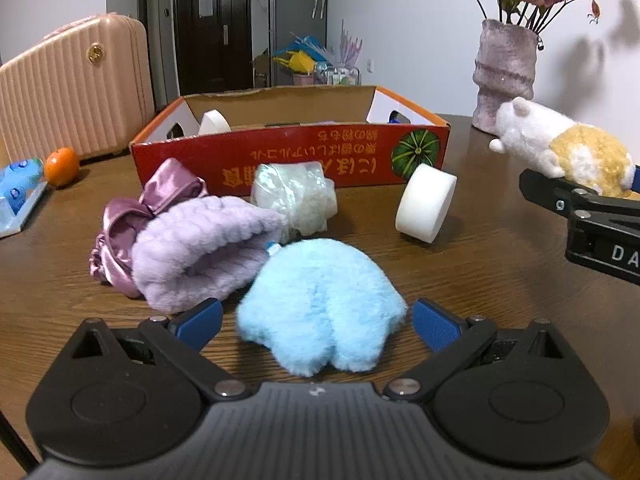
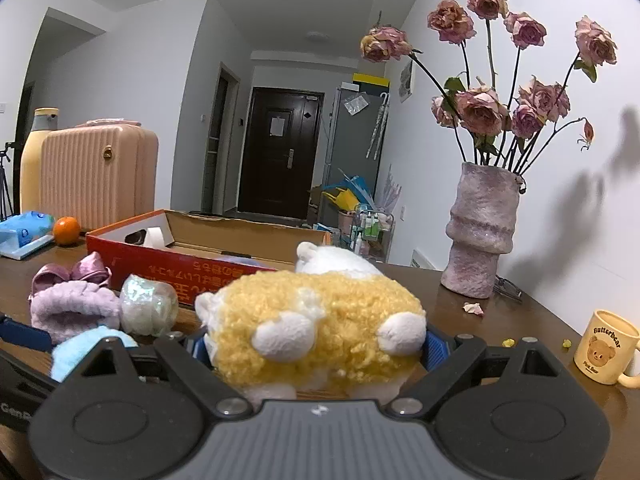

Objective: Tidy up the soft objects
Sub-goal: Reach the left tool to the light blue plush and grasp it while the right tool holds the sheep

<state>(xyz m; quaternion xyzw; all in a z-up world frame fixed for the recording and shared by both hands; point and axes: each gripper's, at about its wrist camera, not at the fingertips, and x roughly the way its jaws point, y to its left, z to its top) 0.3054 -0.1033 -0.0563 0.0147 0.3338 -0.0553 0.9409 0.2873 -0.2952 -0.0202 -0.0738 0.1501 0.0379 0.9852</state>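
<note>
From my right wrist camera I get things the left one misses: a yellow bear mug on the table well to the right of the red cardboard box, petals scattered by the vase, and the full spray of dried roses. The left wrist camera gives me what the right cannot: the white foam disc leaning against the box's front wall, and a second white disc standing inside the box.

My right gripper is clamped on the yellow-and-white plush animal, its blue pads pressed into both flanks; the toy is curly yellow over the back with white paws and head, and the left view shows it held above the table to the right of the box.

My left gripper stands wide, its blue fingertips either side of the fluffy light-blue plush, not pressing it. That plush lies on the table in front of the box, touching the lilac ribbed plush; a satin purple scrunchie sits just left of it, and a pearly wrapped bundle lies close against the box front
</note>
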